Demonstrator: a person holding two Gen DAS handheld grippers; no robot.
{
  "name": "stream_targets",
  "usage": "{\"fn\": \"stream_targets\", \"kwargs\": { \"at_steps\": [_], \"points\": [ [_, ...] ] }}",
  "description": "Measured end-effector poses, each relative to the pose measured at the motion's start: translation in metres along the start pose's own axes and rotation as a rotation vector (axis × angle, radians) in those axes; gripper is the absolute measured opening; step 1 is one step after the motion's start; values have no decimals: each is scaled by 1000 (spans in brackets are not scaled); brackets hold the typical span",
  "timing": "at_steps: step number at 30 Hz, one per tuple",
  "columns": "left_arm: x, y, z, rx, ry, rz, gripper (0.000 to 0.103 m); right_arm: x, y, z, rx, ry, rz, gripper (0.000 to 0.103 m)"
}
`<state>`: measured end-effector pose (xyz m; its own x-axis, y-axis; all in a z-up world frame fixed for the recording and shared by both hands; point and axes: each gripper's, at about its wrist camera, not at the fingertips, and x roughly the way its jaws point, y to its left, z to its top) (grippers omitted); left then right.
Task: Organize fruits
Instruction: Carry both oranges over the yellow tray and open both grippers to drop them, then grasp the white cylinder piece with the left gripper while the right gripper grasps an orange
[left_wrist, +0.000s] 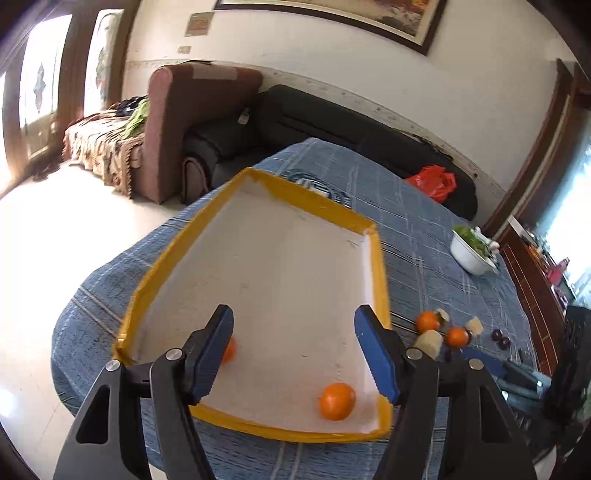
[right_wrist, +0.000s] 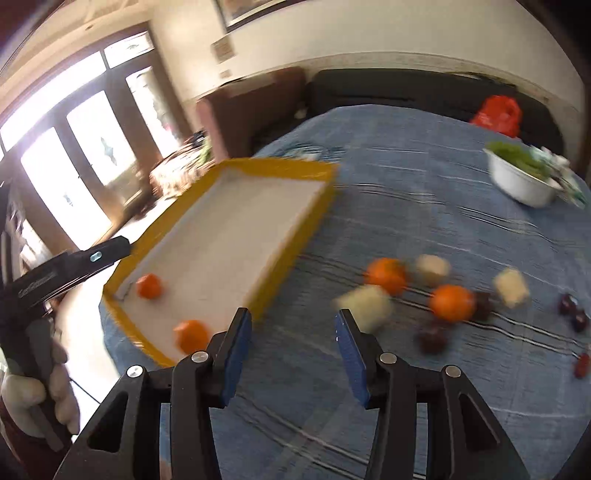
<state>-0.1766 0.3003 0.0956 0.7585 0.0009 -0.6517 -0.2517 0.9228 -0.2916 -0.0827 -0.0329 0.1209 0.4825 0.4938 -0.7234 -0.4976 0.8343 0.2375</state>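
Observation:
A yellow-rimmed white tray (left_wrist: 365, 221) lies on the blue tablecloth and also shows in the right wrist view (right_wrist: 317, 206). Two oranges lie in it: one near its front right corner (left_wrist: 337, 401) and one (left_wrist: 229, 349) partly hidden behind my left finger. My left gripper (left_wrist: 295, 350) is open and empty above the tray's near end. On the cloth right of the tray lie two more oranges (right_wrist: 386, 275) (right_wrist: 451, 302), pale fruit chunks (right_wrist: 365, 308) and dark plums (right_wrist: 432, 338). My right gripper (right_wrist: 293, 352) is open and empty above the cloth beside the tray. The right wrist view is blurred.
A white bowl of greens (right_wrist: 524, 181) stands at the table's far right. A red plastic bag (left_wrist: 432, 181) lies on the black sofa behind the table. A brown armchair (left_wrist: 177, 122) stands at the left. The left gripper's body (right_wrist: 70, 262) shows beside the tray.

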Motion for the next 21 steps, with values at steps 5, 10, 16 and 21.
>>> {"fn": "stream_targets", "kwargs": {
  "at_steps": [5,10,16,21],
  "points": [
    [21,-56,-15,122,62,-88,68,-20,-84,-4,162,-18,-98,52],
    [52,-121,-34,259,148,-161,68,-17,-116,-7,228,-26,-119,52],
    [95,-161,-45,364,217,-152,68,12,-121,-1,230,3,-84,52],
    [128,-174,-45,391,254,-122,67,29,-118,9,216,10,-67,52]
  ]
}}
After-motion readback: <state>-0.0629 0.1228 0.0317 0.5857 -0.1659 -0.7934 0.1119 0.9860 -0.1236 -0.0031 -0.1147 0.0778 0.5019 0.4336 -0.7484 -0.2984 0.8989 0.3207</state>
